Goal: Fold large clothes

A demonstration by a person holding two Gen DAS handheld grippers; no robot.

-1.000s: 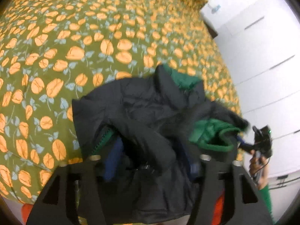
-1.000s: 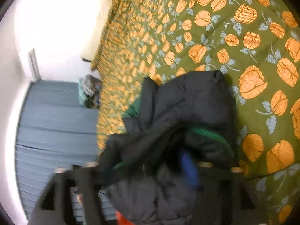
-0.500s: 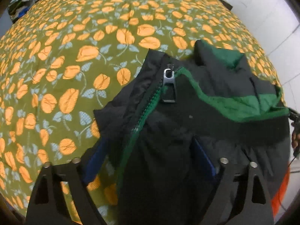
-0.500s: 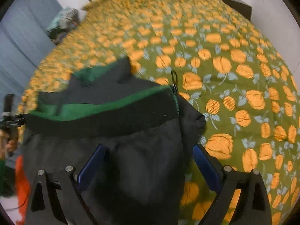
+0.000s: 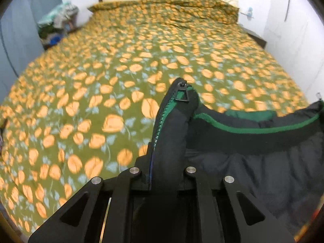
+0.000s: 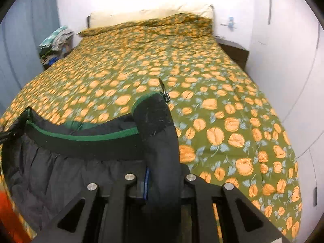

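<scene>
Item: black padded jacket (image 5: 253, 162) w/ green lining and green zip tape, held up over the near end of the bed (image 5: 121, 60), spanning btwn both claws. Most of the body hangs below the stretched edge; whether any part rests on the bedspread can't be told.

Left claw (image 5: 168, 174): jaws have just been closing, now pinching the jacket's front edge beside the zip. Fabric bulges up out of the jaws; zip pull (image 5: 183, 96) sits at the top of that bulge.

Right claw (image 6: 164, 178): jaws have just been closing as well, now pinching the opposite end of the same edge. A rolled wad of fabric stands up from the jaws, a second zip pull (image 6: 164, 93) sticking out at its tip.

Handling, as judged:
- Soft, puffy, no stiffness; sags btwn grips, so two-point hold is needed to keep an edge straight.
- Shell looks smooth, prob. slippery; a thick compressible fill can creep out of a shallow pinch. Deep bite pref.
- Bulky more than heavy; not fragile. Zip pulls are the only hard parts, may snag.
- Best hold points: hem or collar corners, or along the green-piped band (image 6: 81, 136), where the layers are stitched and firmer. Present grips are at such ends; acceptable.

Markings: no brand, label or legible writing visible on the jacket, bedspread or claws in either view.

Other: pile of clothes (image 5: 57, 23) beside the far left of the bed, well apart from the work.
</scene>
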